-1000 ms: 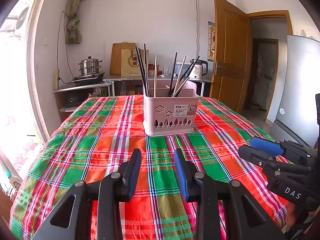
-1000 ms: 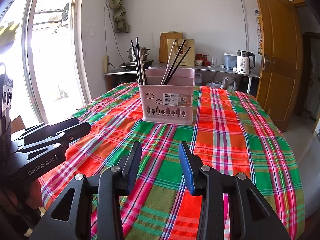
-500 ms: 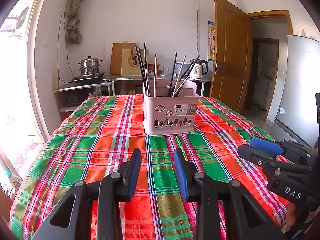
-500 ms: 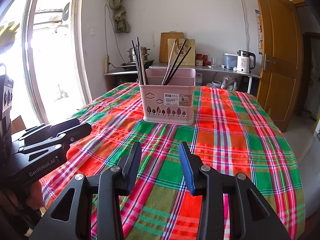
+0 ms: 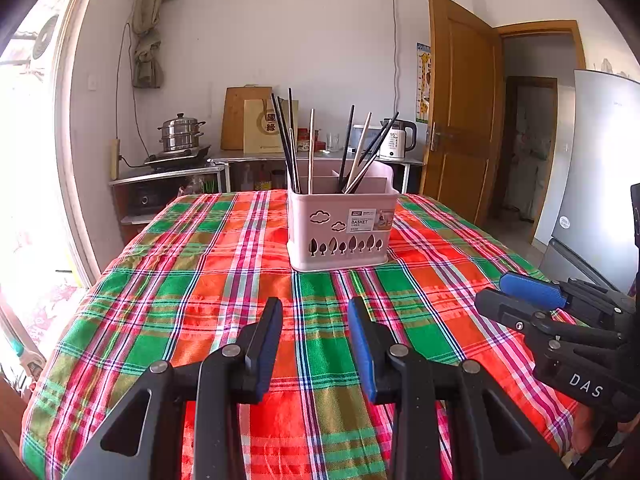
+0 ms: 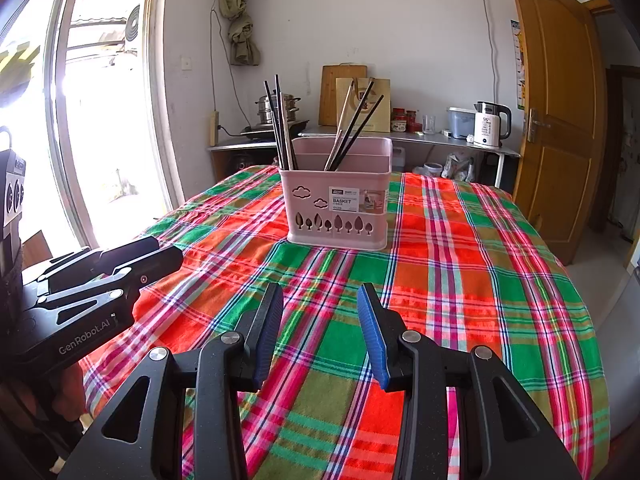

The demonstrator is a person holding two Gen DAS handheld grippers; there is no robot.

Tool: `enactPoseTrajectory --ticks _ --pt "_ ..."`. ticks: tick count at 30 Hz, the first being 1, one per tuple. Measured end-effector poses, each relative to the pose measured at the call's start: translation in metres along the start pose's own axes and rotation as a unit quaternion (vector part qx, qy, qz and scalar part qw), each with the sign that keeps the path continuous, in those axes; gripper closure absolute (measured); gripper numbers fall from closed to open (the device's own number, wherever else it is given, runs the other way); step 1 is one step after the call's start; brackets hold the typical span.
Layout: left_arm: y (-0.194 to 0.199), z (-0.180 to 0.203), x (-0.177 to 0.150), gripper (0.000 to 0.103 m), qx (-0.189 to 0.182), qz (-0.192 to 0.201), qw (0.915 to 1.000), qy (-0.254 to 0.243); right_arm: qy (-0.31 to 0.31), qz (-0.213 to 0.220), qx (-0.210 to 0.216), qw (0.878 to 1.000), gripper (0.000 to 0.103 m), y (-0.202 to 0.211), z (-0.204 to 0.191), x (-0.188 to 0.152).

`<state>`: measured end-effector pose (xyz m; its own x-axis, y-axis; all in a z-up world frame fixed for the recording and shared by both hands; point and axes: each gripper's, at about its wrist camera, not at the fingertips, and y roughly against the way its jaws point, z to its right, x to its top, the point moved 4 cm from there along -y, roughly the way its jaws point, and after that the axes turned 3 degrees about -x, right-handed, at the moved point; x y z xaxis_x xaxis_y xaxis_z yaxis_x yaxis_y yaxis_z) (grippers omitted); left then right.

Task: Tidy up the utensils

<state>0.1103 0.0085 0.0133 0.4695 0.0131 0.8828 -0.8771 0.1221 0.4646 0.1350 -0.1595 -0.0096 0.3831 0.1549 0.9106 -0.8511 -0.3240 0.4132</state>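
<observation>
**Both grippers parked, basket waiting**

Nearest in, the left gripper (image 5: pixel 314 320) hovers low over the plaid-clothed surface (image 5: pixel 200 300), blue pads parted with only cloth between them, nothing held. Beside it the right gripper (image 6: pixel 320 308) sits the same way, its gap a touch wider, also empty. Each shows in the other's view: "DAS" is printed on the right one's body, "GenRobot.AI" on the left one's.

Mid-surface, well apart from both, stands the pink utensil basket (image 5: pixel 340 232), label reading "BASKET". Chopsticks (image 5: pixel 288 140) stand upright in its left compartment; more chopsticks (image 5: pixel 360 152) lean in the right one, dark and pale mixed. No loose utensil lies on the cloth.

So this looks like a pause: either sorting is about to start or it's finished. A next move would mean reaching forward and pinching one thin stick near its top.

At the back, a white kettle (image 6: pixel 490 124) shows "55".
</observation>
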Motion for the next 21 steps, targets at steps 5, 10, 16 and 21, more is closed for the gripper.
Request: enactPoseTrajectory --ticks 5,10,16,21 --pt "0.0011 0.0003 -0.0012 0.070 0.002 0.001 1.0000 -0.001 0.000 -0.001 0.000 1.000 0.063 0.0000 0.0000 -0.0001" --pt "0.0015 -0.0010 -0.0028 0.070 0.002 -0.001 1.0000 0.004 0.001 -0.002 0.000 1.000 0.063 0.0007 -0.0013 -0.0007" --pt "0.0016 -0.0034 -0.0030 0.070 0.007 -0.003 0.9999 0.009 0.001 -0.002 0.000 1.000 0.063 0.0007 -0.0014 -0.0006" --pt "0.0032 -0.0033 -0.0030 0.070 0.006 -0.001 0.9999 0.009 0.002 -0.002 0.002 1.000 0.063 0.0013 -0.0017 -0.0021"
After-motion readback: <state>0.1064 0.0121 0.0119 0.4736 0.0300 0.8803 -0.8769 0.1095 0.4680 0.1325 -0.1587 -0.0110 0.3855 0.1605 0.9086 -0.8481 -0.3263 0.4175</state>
